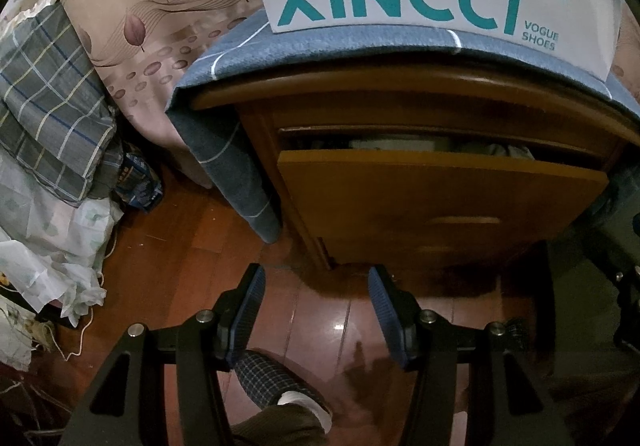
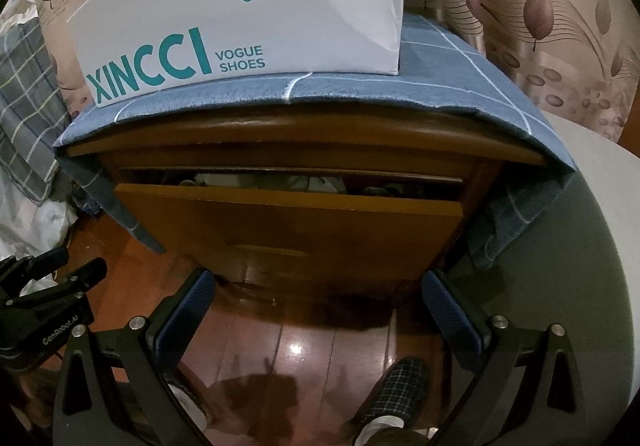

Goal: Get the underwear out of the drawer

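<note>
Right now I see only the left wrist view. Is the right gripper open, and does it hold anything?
Observer: The right gripper is open and empty, and it points at the drawer.
Operator: What is to the right of the cabinet?
Observer: A white rounded surface is close beside the cabinet.
Operator: Does anything cover the drawer's right end?
Observer: No. The blue cloth hangs down the cabinet's right side, clear of the drawer front.
</note>
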{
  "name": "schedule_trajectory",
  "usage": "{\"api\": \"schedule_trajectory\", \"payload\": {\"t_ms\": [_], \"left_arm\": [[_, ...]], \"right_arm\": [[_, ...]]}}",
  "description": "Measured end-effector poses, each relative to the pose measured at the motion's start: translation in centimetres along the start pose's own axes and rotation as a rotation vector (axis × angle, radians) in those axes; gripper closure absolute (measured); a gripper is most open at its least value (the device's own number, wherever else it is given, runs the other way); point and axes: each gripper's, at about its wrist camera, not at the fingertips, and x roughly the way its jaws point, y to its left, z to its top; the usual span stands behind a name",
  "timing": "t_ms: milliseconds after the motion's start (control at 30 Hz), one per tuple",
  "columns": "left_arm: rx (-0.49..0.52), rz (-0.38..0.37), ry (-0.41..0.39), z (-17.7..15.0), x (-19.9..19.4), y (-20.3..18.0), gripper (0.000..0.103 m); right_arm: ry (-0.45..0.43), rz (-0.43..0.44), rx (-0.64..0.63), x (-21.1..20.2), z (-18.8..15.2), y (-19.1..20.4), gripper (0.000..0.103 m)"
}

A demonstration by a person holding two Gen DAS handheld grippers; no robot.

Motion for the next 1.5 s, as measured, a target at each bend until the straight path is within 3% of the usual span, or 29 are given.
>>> {"api": "schedule_trajectory", "payload": {"t_ms": [500, 667, 833, 1033, 1300, 1500], "left_arm": [[-0.002, -0.004, 0.017, 0.2, 0.3, 0.1, 0.048], [-0.045, -0.058, 0.052, 0.5, 0.9, 1.3, 0.048], [-0.225, -0.185, 0.079, 1.3, 1.4, 4.4, 0.048], [-0.522, -0.378, 0.147, 0.9, 3.9, 7.6, 0.046], [-0.834, -0.542, 0.167, 1.9, 7.6, 8.1, 0.038], [-0.993, -0.589, 0.201, 2.3, 10.7, 8.1, 0.035]], "right_arm": [[0.008, -0.008, 0.013, 0.1, 0.0, -0.7, 0.000], [0.005, -0.004, 0.030, -0.1, -0.1, -1.2, 0.000], [0.006, 0.007, 0.062, -0.1, -0.1, -1.8, 0.000], [0.012, 0.061, 0.137, 0.2, 0.2, -2.7, 0.000], [0.032, 0.115, 0.209, 0.5, 0.4, -3.9, 0.000], [0.038, 0.114, 0.249, 0.6, 0.6, -4.9, 0.000]]}}
